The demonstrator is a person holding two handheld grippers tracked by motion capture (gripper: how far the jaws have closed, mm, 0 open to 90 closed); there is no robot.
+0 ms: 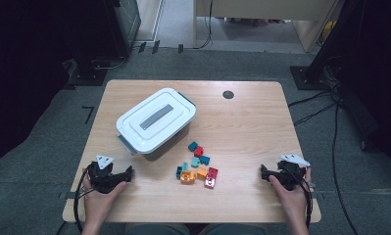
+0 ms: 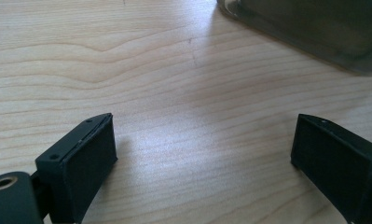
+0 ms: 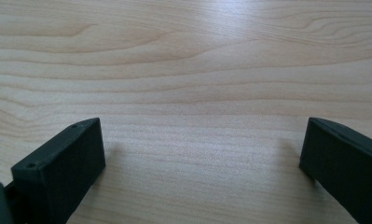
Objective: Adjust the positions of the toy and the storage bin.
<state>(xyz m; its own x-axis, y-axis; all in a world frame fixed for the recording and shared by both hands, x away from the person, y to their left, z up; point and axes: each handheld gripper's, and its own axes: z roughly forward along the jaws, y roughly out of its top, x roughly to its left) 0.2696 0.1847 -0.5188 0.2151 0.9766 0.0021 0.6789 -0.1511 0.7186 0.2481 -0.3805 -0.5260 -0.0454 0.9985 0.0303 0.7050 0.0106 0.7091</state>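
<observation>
Both grippers rest with jaws apart and empty on the near surface (image 1: 261, 122), left gripper (image 1: 130, 172) and right gripper (image 1: 263, 174) flanking the toy bricks (image 1: 198, 166), which lie between them, slightly nearer the left, just right of the lidded white box (image 1: 156, 120).

white box (image 1: 156, 119), red, teal, orange blocks (image 1: 198, 165)

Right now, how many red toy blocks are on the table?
2. One red block sits in the cluster's upper part among the teal ones; the other red block lies at its lower right beside an orange block. More may hide underneath.
</observation>
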